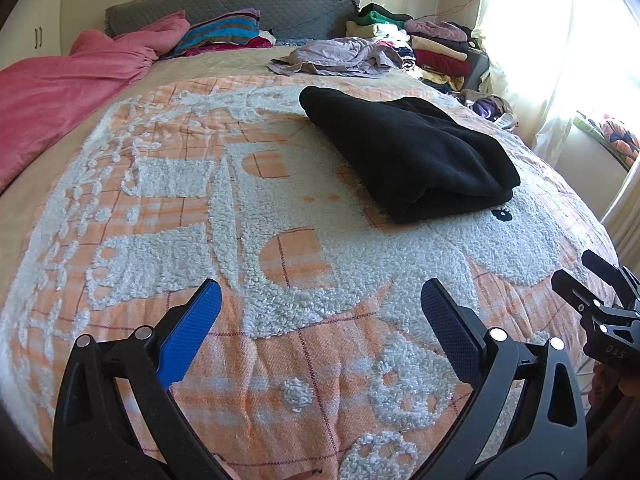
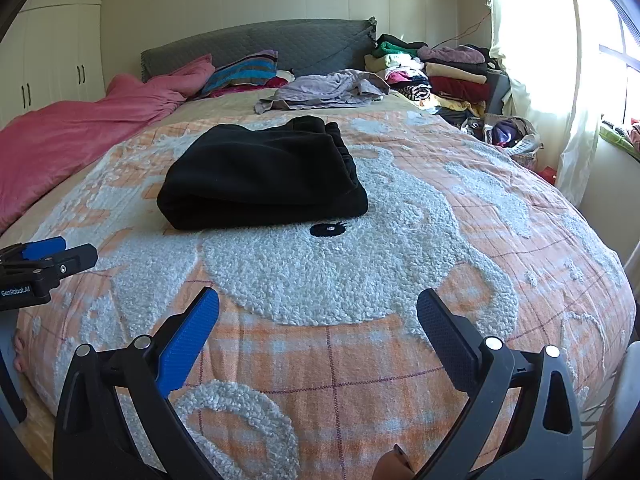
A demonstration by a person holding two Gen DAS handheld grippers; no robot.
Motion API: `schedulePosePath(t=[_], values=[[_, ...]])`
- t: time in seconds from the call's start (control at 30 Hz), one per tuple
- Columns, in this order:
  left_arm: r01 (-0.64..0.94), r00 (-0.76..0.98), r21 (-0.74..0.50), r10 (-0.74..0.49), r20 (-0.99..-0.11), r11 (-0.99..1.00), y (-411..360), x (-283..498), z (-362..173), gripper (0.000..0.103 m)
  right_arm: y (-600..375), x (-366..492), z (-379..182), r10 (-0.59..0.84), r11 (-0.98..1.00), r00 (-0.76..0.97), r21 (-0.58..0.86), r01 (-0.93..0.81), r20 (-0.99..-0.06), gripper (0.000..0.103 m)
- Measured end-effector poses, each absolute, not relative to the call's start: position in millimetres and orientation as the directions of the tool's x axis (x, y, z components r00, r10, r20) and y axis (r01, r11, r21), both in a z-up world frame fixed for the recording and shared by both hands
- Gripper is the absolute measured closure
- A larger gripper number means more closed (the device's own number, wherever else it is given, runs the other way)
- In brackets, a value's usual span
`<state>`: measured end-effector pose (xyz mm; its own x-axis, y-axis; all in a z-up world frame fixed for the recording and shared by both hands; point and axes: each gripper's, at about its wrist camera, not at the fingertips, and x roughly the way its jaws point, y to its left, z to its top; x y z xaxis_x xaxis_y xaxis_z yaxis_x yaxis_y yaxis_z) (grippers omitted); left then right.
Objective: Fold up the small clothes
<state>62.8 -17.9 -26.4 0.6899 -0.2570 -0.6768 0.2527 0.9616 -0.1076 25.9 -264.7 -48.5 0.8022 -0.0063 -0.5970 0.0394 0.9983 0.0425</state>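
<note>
A black garment [image 1: 412,152] lies folded in a thick rectangle on the orange and white bedspread [image 1: 224,208]; it also shows in the right wrist view [image 2: 264,178]. My left gripper [image 1: 320,300] is open and empty, low over the bedspread, well short of the garment. My right gripper [image 2: 318,304] is open and empty, also short of the garment. The right gripper shows at the right edge of the left wrist view [image 1: 576,276], the left gripper at the left edge of the right wrist view [image 2: 60,252].
A crumpled lilac garment [image 1: 340,58] lies farther up the bed. Stacks of folded clothes [image 1: 432,46] sit at the far right by the grey headboard [image 1: 240,4]. A pink duvet [image 1: 60,92] covers the left side. A curtained window [image 1: 560,40] is at right.
</note>
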Motion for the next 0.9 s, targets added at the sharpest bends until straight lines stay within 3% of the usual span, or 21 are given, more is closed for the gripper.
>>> schedulePosePath(t=[0.9], values=[[0.249, 0.69, -0.094, -0.245, -0.681, 0.964, -18.3, 63.0, -26.4, 0.01, -266.0, 24.1, -48.0, -0.012, 0.998, 0.804, 0.037, 0.042, -0.595, 0.004]])
